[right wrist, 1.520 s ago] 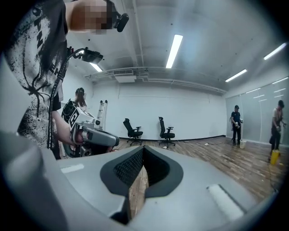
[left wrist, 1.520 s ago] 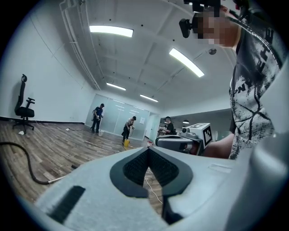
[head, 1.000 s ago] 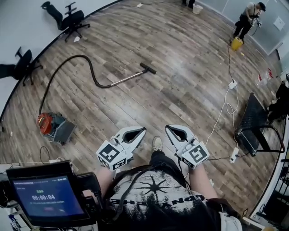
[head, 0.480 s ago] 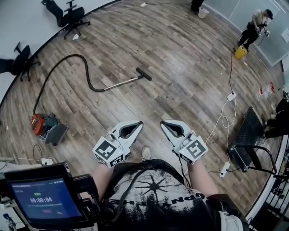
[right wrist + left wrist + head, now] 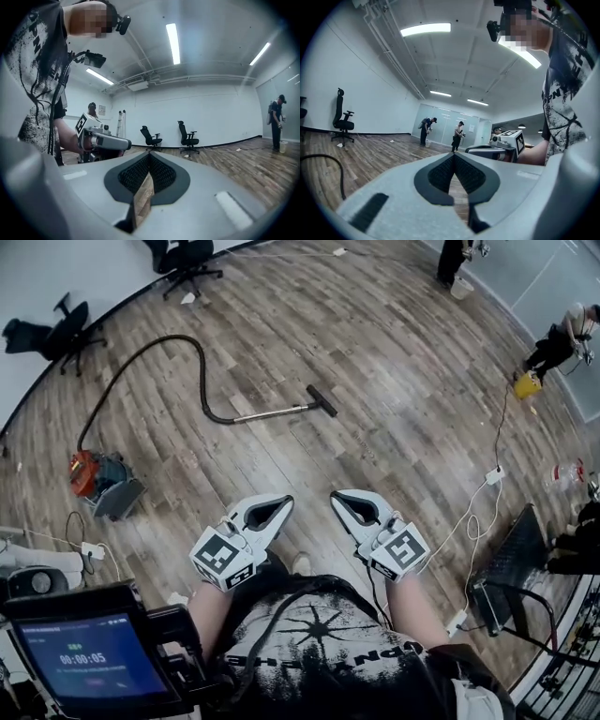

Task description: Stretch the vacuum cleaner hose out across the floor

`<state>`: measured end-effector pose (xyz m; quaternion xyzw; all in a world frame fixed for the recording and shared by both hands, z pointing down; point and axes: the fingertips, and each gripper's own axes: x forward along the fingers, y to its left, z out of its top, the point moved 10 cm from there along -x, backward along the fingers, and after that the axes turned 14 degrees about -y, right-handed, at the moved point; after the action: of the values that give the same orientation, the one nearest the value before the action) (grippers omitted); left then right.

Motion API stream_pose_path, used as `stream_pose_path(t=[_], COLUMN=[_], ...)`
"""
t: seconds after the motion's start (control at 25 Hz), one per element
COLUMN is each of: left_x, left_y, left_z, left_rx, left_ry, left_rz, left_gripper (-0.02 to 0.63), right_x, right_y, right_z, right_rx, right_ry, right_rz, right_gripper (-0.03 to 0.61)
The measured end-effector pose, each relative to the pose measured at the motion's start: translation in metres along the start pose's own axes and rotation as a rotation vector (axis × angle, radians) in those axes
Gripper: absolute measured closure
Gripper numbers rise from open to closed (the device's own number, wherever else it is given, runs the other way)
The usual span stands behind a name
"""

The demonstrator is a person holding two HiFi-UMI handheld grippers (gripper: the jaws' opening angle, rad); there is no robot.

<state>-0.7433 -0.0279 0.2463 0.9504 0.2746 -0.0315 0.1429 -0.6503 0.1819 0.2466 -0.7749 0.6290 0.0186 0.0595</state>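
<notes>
A red and grey vacuum cleaner (image 5: 103, 486) sits on the wood floor at the left. Its black hose (image 5: 169, 339) arcs up and back down to a metal wand (image 5: 272, 412) that ends in a black floor head (image 5: 322, 401). My left gripper (image 5: 279, 503) and right gripper (image 5: 343, 499) are held side by side in front of my body, well short of the wand. Both are shut and hold nothing. In the left gripper view the shut tips (image 5: 453, 155) point across the room, with a piece of hose (image 5: 333, 162) at the left. In the right gripper view the tips (image 5: 149, 155) are shut too.
Office chairs (image 5: 66, 329) stand along the curved wall. People work at the far right beside a yellow bucket (image 5: 527, 385). A white cable with a power strip (image 5: 492, 474) runs to a black stand (image 5: 511, 568). A screen (image 5: 84, 657) is at the lower left.
The whole view has swung and shifted, so the wand and the vacuum cleaner lie nearer the middle. Both grippers travelled together with my body and stayed shut.
</notes>
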Motion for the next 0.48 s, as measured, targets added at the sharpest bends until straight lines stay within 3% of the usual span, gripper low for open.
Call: stream_pose_path(t=[0.24, 0.48], left_x=[-0.005, 0.013], left_y=[0.069, 0.175], left_z=[-0.012, 0.018], left_rx=[-0.065, -0.065], left_ry=[-0.016, -0.035], left_rz=[0.047, 0.010], left_gripper=[0.614, 0.614], right_x=[0.068, 0.162], right_y=[-0.034, -0.077], right_z=[-0.018, -0.013], right_rx=[-0.012, -0.048], right_ry=[0.065, 0.104], right_rz=[0.050, 0.037], right_gripper=[0.572, 0.572])
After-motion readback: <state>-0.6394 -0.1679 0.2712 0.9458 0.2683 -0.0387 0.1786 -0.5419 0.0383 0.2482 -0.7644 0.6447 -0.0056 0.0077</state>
